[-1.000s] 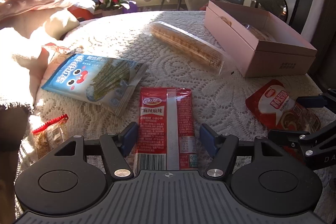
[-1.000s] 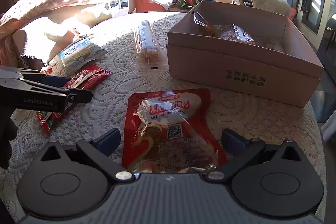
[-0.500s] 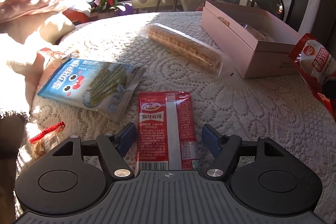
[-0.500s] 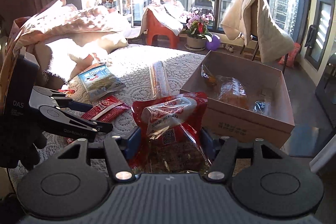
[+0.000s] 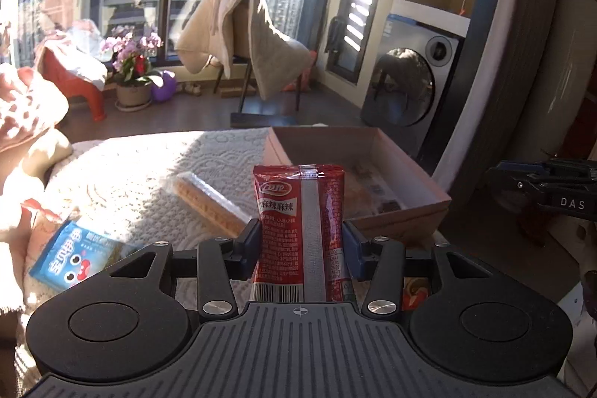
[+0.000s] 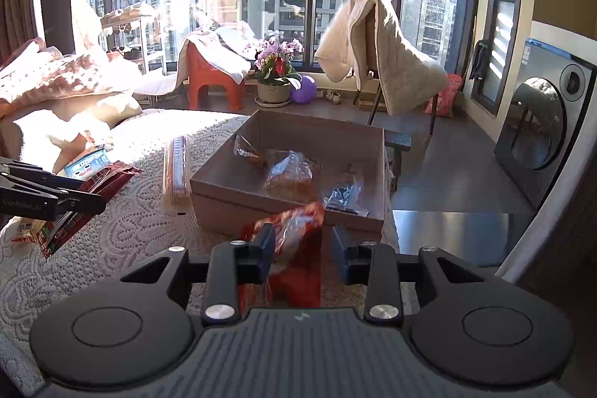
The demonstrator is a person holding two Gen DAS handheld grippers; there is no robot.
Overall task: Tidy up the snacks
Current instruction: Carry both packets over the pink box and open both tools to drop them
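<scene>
My left gripper [image 5: 300,243] is shut on a long red snack packet [image 5: 298,207] and holds it upright above the table, before the pink cardboard box [image 5: 403,215]. My right gripper [image 6: 303,247] is shut on a red and clear snack pouch [image 6: 294,241], crumpled between the fingers, just in front of the box [image 6: 261,207]. The box holds several wrapped snacks [image 6: 289,174]. The left gripper with its red packet [image 6: 93,185] shows at the left in the right wrist view.
A long clear pack of wafers [image 5: 209,202] and a blue seaweed bag [image 5: 74,258] lie on the lace tablecloth [image 6: 123,230]. A small red-topped bag [image 6: 24,235] lies at the table's left edge. A draped chair [image 6: 377,62], flower pot and washing machine stand beyond.
Both grippers closed on their packets and lifted them off the table. The left one raised the red packet upright; the right one carried the pouch up toward the box.
</scene>
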